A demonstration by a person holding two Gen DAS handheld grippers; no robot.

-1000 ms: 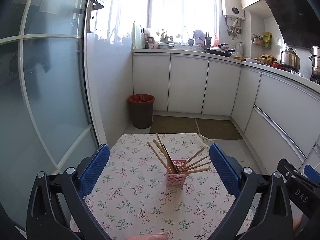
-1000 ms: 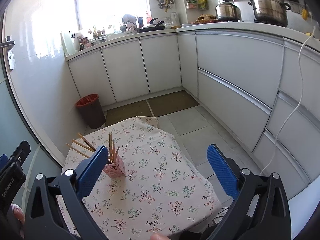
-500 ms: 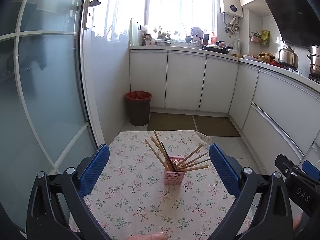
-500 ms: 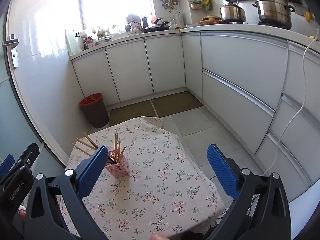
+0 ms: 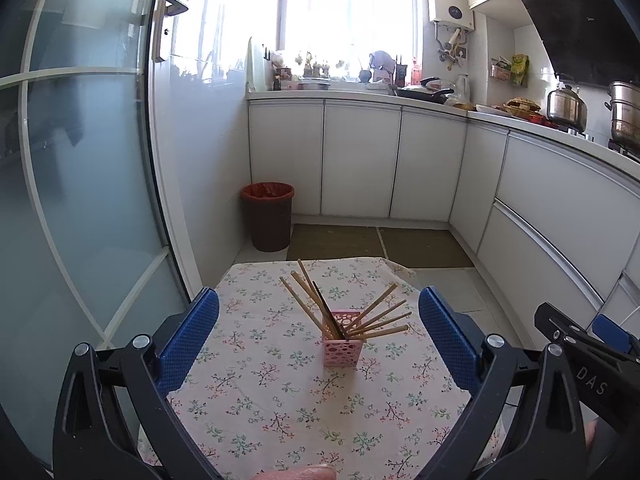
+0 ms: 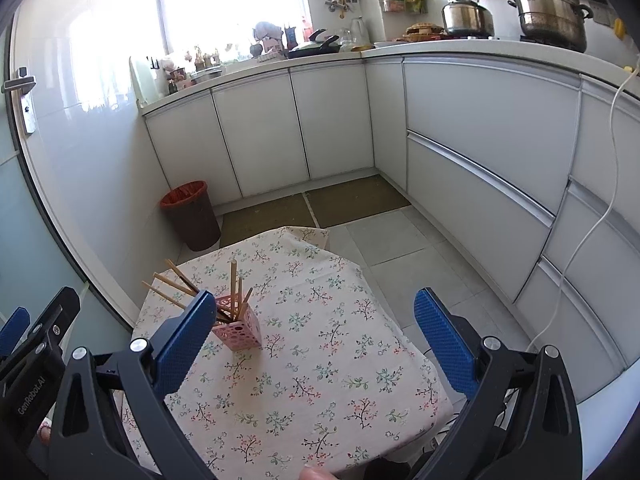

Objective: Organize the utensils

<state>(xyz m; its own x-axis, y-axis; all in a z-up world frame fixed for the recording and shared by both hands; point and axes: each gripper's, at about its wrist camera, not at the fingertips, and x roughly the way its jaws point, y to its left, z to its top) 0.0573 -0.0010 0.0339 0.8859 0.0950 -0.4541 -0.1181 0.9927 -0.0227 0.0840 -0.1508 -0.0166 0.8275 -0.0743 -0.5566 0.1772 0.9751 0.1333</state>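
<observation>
Your left gripper [image 5: 319, 332] hangs above the near edge of the table [image 5: 256, 420] with its blue pads spread wide and nothing between them. Your right gripper [image 6: 316, 334] is likewise wide apart and empty. Past the left fingertips, between them in that view, the pink holder [image 5: 343, 338] stands upright on the floral cloth, well clear of both pads. The chopsticks [image 5: 376, 318] sit in it, fanned left and right. In the right wrist view the holder [image 6: 239, 327] sits just behind the left pad [image 6: 182, 346], off to the side rather than between the fingers. Beyond the table stand a bin [image 5: 267, 216] and white cabinets [image 5: 360, 160].

Compared with a second ago, the holder sits slightly farther from both grippers and more of the cloth shows; both grippers remain just as wide.
</observation>
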